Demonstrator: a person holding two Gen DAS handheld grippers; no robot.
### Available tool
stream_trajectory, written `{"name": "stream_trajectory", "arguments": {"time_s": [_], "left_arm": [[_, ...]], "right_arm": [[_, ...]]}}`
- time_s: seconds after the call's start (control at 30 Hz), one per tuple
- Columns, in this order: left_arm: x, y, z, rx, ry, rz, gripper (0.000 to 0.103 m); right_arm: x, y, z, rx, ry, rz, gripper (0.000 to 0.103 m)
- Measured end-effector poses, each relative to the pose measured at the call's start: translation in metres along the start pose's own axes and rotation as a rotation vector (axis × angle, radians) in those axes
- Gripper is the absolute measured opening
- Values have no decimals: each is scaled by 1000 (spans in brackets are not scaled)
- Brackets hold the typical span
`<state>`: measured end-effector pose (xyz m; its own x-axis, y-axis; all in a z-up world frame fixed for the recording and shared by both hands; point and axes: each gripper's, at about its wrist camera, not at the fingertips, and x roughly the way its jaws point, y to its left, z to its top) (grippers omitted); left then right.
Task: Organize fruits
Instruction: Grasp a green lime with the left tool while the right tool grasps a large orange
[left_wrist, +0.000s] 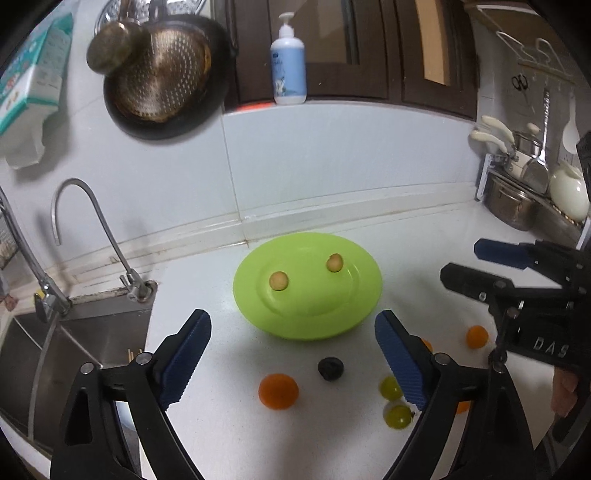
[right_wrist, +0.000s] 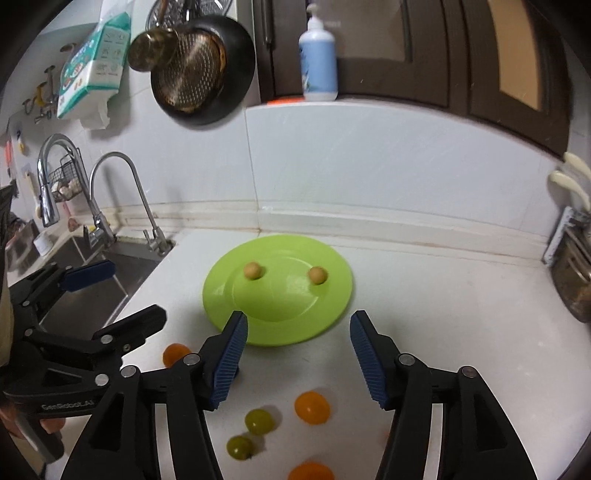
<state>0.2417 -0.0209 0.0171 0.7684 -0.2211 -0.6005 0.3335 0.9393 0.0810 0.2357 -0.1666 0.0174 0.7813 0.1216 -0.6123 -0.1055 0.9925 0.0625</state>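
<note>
The left claw (left_wrist: 293, 354) stands wide with nothing between its blue ribbed pads, and the right claw (right_wrist: 297, 360) is parted too and empty. Both hang above the white surface (right_wrist: 424, 295), just short of the round lime-green plastic plate (left_wrist: 258, 314). Two small tan round fruits (left_wrist: 279, 281) lie apart on the plate. On the surface nearer the claws lie loose orange round fruits (right_wrist: 312, 407), two yellow-green grapes (right_wrist: 258, 421) and one dark round fruit (left_wrist: 331, 368).

white counter (left_wrist: 207, 424), green plate (left_wrist: 354, 317), loose fruits (left_wrist: 277, 391)
</note>
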Motion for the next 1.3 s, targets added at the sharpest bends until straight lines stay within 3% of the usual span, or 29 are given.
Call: {"name": "stream_trajectory", "arguments": {"time_s": [0.5, 1.03, 1.3], "left_arm": [[-31, -33, -41, -4, -19, -23, 93], [-32, -68, -79, 116, -22, -75, 93], [-11, -80, -94, 181, 35, -105, 87]], "right_arm": [[-46, -2, -49, -69, -33, -25, 59], [-53, -6, -98, -112, 41, 9, 59], [-37, -11, -117, -125, 110, 33, 59]]}}
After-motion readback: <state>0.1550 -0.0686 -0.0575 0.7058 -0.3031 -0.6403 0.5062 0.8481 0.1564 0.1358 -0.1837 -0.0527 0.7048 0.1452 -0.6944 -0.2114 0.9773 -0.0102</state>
